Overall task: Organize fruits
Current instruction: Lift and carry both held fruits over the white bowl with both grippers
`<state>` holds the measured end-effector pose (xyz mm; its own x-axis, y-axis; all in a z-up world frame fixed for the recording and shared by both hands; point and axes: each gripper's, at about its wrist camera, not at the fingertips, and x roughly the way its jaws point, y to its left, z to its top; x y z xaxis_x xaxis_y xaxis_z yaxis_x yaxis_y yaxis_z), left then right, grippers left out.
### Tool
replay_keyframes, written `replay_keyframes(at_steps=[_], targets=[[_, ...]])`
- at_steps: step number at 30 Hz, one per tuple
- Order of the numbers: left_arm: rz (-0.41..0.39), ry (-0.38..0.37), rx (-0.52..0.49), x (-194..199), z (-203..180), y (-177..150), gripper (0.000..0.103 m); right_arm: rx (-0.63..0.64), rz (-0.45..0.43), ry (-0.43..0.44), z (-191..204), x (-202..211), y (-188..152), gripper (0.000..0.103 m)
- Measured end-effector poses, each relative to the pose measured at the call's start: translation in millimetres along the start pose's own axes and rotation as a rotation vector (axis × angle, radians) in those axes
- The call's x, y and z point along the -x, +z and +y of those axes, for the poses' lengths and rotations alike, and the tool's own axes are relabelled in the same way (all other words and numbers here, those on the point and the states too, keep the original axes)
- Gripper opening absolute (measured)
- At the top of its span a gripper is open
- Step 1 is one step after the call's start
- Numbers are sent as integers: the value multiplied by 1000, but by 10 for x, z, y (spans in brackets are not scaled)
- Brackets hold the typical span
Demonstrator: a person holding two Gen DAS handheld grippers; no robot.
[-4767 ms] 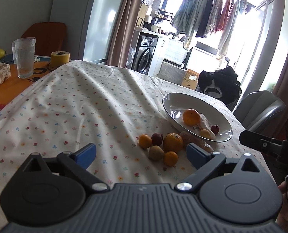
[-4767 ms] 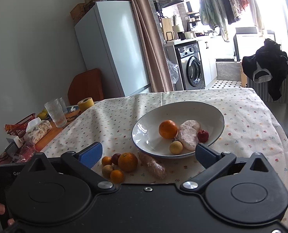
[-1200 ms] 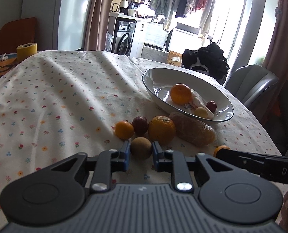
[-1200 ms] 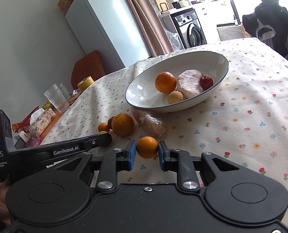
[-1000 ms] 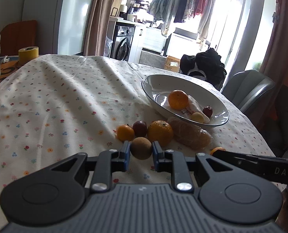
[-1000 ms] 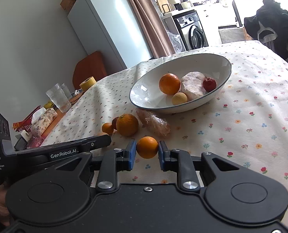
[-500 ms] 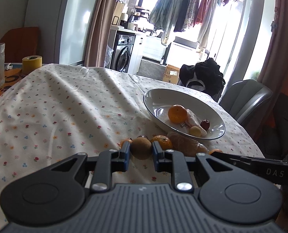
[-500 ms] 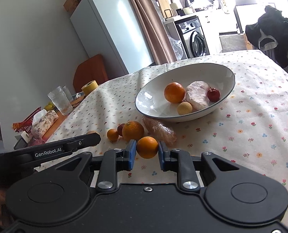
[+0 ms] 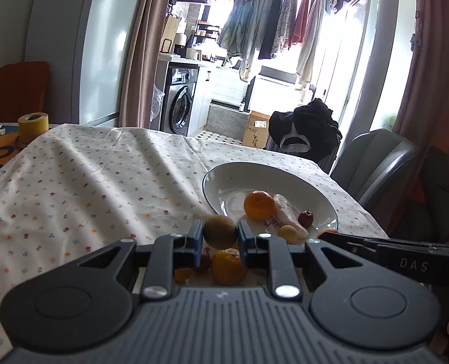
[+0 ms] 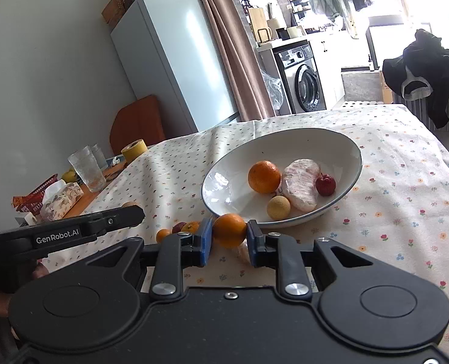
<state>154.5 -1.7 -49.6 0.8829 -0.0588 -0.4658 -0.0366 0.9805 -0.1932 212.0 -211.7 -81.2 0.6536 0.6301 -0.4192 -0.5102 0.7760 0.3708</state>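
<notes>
Two chairs [image 9: 379, 163] | floral tablecloth [image 9: 103, 182] | fridge [image 10: 175, 60] | washing machine [image 10: 303, 82]

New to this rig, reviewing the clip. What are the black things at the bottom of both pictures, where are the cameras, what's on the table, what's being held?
No robot arm here: a person holds a two-finger gripper in each hand, and a fisheye camera on each looks forward along its fingers. The black shapes are those grippers. In the left wrist view, the left gripper has its jaws shut on a brown fruit. In the right wrist view, the right gripper is shut on a small orange. On the flowered tablecloth stands a white bowl holding a large orange, a wrapped pale piece, a red fruit and a yellow one. More fruit lies beside it.
</notes>
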Motion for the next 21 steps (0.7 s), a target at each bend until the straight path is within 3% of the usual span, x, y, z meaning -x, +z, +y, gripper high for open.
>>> replay_keyframes(at_steps=[21], targets=[[27,-23,-9,-421,-230,94,22,-19,-32,-32,-296,-162,252,23]])
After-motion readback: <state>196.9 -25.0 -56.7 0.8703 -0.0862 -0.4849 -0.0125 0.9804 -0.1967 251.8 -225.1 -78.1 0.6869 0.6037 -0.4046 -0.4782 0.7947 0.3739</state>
